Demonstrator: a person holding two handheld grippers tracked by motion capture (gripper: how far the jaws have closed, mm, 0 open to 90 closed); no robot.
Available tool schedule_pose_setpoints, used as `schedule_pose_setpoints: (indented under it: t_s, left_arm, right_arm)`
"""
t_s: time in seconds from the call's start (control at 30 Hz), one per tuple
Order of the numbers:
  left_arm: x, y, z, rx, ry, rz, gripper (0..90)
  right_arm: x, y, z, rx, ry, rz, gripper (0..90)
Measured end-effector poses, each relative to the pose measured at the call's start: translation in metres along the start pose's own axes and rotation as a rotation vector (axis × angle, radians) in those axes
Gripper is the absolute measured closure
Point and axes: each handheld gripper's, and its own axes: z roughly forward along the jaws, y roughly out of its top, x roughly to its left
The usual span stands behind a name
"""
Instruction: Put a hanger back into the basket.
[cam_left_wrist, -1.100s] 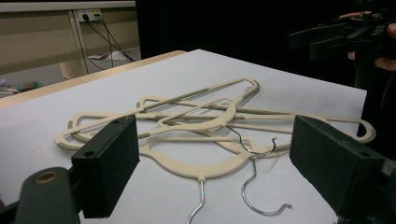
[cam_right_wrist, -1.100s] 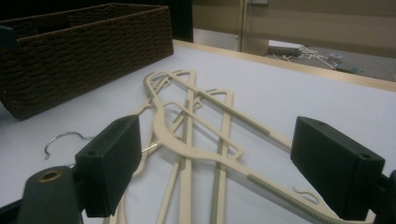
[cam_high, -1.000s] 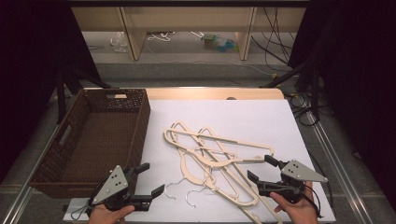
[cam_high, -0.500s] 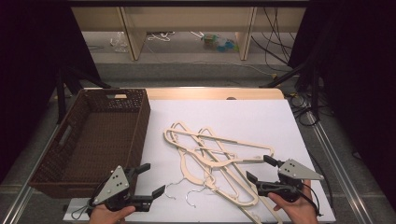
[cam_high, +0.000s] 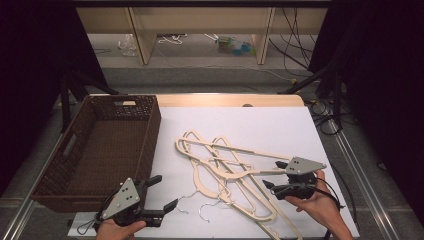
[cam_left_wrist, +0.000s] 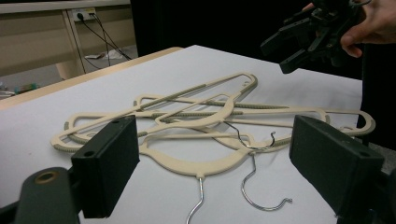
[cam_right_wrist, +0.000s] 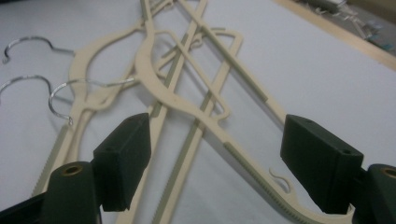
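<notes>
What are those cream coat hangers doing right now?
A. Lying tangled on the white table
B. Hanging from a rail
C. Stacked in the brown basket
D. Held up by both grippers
A: the hangers lie overlapping on the table, beside the basket.

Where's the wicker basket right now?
In the high view the brown wicker basket sits at the table's left edge, left of the pile of cream hangers, just beyond the left gripper.

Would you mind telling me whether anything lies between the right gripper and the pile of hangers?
Nothing visible does. The right gripper stands open at the near right edge of the hangers, one cream arm running between its jaws, untouched by the pads.
</notes>
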Motion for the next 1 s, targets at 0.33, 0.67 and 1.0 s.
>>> schedule_pose_setpoints:
  t_s: [0.33, 0.67, 1.0]
  left_arm:
    - [-0.001, -0.001, 0.001, 0.012, -0.001, 0.012, 15.9]
    - [-0.001, -0.001, 0.002, 0.016, -0.002, 0.006, 16.0]
    - [-0.002, -0.002, 0.003, 0.016, -0.016, 0.011, 16.3]
  right_arm:
    - [-0.017, 0.006, 0.035, 0.150, 0.055, -0.113, 36.7]
    - [-0.030, 0.013, 0.067, 0.275, 0.141, -0.147, 45.9]
    - [-0.034, 0.021, 0.087, 0.367, 0.205, -0.184, 55.8]
